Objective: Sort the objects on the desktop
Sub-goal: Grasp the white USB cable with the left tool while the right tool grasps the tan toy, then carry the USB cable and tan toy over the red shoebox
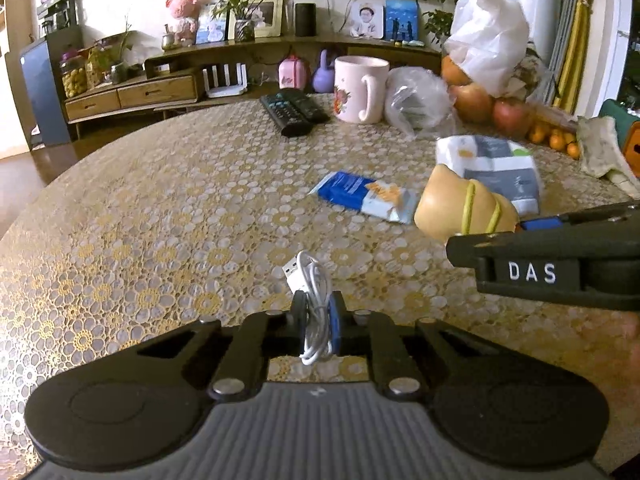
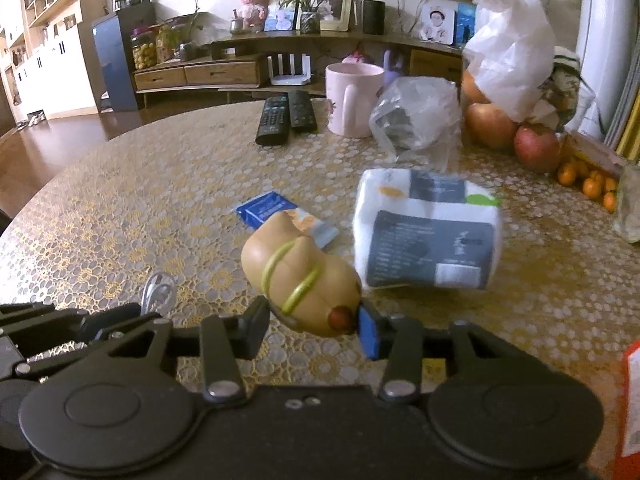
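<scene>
1. Centrally, left gripper [image 1: 316,322], jaws closed almost fully on a coiled white USB cable [image 1: 310,300]; loops pinched between the pads, plug end sticking up and far of the grip, probably so that the bundle does not unwind when carried.
2. Right gripper [image 2: 310,326], jaws part open and clamped on a tan hot-dog toy [image 2: 302,284] with yellow bands; held by its near end, far end jutting out and clear of the table, apparently lifted for transfer.
3. Both grippers side by side at the near edge, the right one entering the left wrist view from the right; each loaded, so sorting judged to be mid-course, with set-down places not identifiable.
4. Remaining on the tabletop: blue-and-white sachet [image 1: 364,196] near centre; tissue pack [image 2: 428,232] just right of it, blurred; two remote controls [image 1: 294,110] and pink mug [image 1: 360,88] at the far side; crumpled clear bag [image 2: 416,116] right of the mug.
5. Far right: apples [image 2: 536,148], small oranges and white plastic bag [image 2: 512,52], heaped close together.
6. Surface: round table [image 1: 140,220] under a gold-and-white floral lace cover, likely smooth and somewhat slippery.
7. Room: low wooden cabinet [image 1: 132,94] beyond the table, bearing photo frames, plants and pink plush bear [image 1: 184,16]; dark wooden floor at left.
</scene>
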